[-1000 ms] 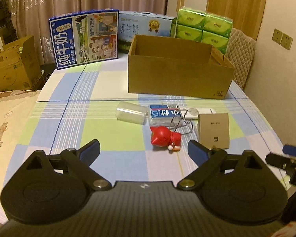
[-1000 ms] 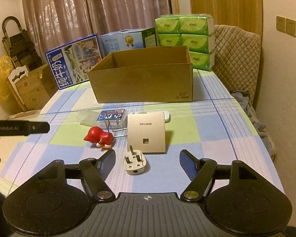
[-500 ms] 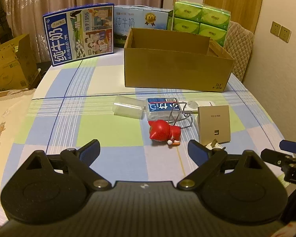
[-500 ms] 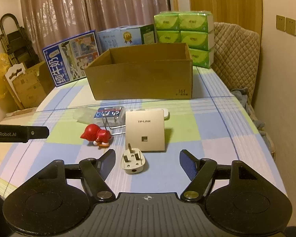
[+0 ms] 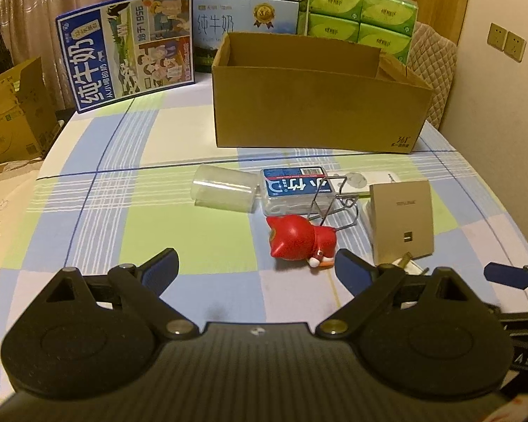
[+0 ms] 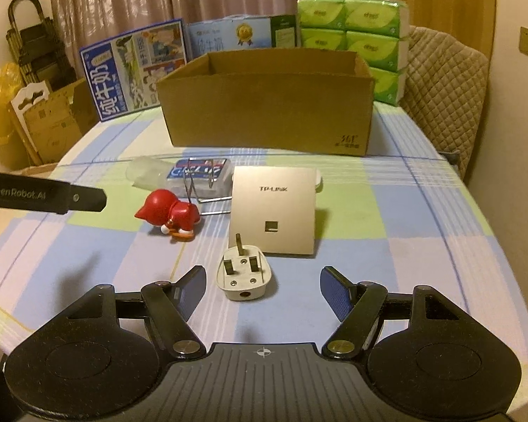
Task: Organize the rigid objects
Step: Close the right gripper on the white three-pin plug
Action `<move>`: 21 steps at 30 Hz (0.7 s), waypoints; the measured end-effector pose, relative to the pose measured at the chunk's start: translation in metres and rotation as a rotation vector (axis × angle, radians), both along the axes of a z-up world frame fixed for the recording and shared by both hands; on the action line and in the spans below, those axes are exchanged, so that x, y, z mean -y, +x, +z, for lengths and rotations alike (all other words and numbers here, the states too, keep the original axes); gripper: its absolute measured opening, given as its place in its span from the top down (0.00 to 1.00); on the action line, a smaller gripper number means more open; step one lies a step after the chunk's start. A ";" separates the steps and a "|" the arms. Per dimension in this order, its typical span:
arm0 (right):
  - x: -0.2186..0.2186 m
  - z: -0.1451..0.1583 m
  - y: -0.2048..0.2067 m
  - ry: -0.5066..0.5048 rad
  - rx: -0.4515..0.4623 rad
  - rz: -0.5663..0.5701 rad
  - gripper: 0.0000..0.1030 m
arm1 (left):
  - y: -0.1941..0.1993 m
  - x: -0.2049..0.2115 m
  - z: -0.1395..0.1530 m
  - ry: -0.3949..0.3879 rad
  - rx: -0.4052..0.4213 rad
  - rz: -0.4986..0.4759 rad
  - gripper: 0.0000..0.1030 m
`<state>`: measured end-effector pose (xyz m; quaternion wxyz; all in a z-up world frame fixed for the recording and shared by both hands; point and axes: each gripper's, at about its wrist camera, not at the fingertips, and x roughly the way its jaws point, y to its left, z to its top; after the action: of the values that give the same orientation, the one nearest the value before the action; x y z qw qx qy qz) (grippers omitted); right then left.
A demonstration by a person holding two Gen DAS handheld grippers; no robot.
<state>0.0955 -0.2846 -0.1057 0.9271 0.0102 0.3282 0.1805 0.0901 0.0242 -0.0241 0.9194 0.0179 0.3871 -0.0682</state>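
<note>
With both the left gripper [image 5: 255, 267] and right gripper [image 6: 263, 283] spread and empty, the white three-pin plastic plug [image 6: 244, 276], just before the open brown cardboard box [image 6: 267, 105], could skid from an off-centre pinch.

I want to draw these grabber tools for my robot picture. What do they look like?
Both are matte black. The left gripper and right gripper each have two round black discs at the base, angled black arms with shiny metal pivot pins, and blue padded fingertips. A ribbed black plate with a small crosshair mark sits in the middle. White lettering, GenRobot.AI, runs along the left gripper's side.
</note>
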 end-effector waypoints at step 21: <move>-0.035 -0.052 0.045 -0.062 -0.012 0.077 0.34 | 0.031 -0.001 -0.048 -0.034 0.004 -0.015 0.10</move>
<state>0.1409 -0.2492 -0.1579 0.9175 -0.0298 0.3392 0.2056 0.1211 0.0249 -0.0721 0.9198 0.0051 0.3837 -0.0818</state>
